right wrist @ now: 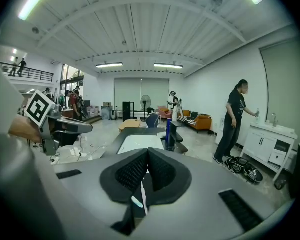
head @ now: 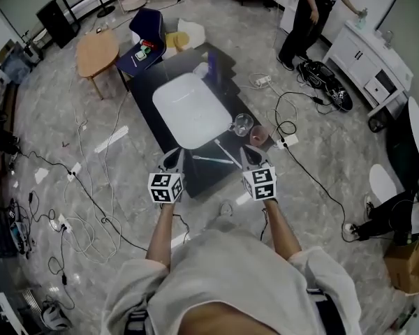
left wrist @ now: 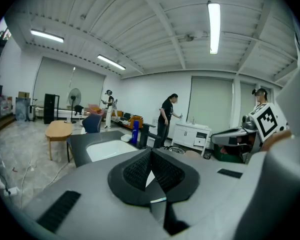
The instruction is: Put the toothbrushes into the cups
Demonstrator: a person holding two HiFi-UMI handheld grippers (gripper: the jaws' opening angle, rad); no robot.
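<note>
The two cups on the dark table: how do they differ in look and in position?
The clear cup is see-through; the pink cup is opaque. The clear cup stands close beside the white tray; the pink cup stands farther from it, nearer the edge of the table. Both stand upright and look empty.

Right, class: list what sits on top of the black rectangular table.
A white rounded tray, a clear glass cup, a pinkish cup and two white toothbrushes lying flat. Left gripper and right gripper hide its near edge.
</note>
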